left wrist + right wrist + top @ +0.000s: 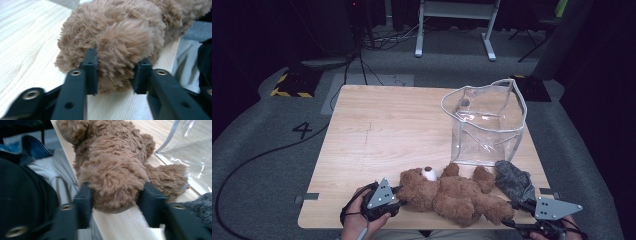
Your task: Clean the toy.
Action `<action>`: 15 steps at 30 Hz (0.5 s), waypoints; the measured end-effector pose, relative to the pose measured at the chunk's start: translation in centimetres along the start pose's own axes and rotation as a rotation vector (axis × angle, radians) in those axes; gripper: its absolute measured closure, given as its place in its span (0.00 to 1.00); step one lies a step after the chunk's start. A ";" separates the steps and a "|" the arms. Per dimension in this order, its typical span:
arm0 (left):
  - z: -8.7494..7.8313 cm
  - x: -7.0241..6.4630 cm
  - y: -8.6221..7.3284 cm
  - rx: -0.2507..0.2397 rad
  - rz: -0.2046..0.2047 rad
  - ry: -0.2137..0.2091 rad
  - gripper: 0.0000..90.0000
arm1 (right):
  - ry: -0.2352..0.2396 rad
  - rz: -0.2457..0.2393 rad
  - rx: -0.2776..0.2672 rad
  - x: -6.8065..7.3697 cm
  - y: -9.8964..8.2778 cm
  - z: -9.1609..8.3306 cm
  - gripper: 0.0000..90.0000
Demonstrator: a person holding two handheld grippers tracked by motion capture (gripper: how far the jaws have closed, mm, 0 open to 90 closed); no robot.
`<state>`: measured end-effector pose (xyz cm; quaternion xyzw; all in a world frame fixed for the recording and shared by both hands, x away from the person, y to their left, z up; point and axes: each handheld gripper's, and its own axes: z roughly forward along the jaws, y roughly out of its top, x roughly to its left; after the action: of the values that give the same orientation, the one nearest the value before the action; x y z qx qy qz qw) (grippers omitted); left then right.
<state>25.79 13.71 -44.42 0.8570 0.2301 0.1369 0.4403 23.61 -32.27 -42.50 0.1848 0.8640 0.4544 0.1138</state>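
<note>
A brown teddy bear (452,192) lies on its back along the front edge of the wooden table (377,130), head to the left. My left gripper (400,195) holds its head: in the left gripper view both jaws press into the fur of the head (120,30). At the bear's other end my right gripper (511,213) grips a leg, and in the right gripper view the foot (112,177) sits squeezed between the two jaws. The bear's far side is hidden in both gripper views.
A clear plastic bag (484,125) with a white rim stands open at the table's right, just behind the bear. A grey knitted cloth (514,181) lies beside the bear's leg. The table's left and middle are bare wood. Cables cross the grey floor.
</note>
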 end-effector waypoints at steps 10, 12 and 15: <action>-1.6 -1.2 1.5 0.005 0.043 -0.057 0.83 | -0.022 0.001 -0.062 -0.4 2.0 -2.4 0.79; -1.9 -1.3 1.7 0.002 0.044 -0.074 0.83 | -0.019 0.000 -0.064 -0.5 2.4 -2.8 0.79; -2.5 -1.2 1.9 -0.017 0.026 -0.094 0.83 | -0.007 0.009 -0.082 -0.9 2.9 -3.2 0.79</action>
<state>24.20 13.83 -41.49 0.8618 0.1967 0.1040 0.4559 23.85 -33.48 -38.24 0.1854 0.8434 0.4892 0.1224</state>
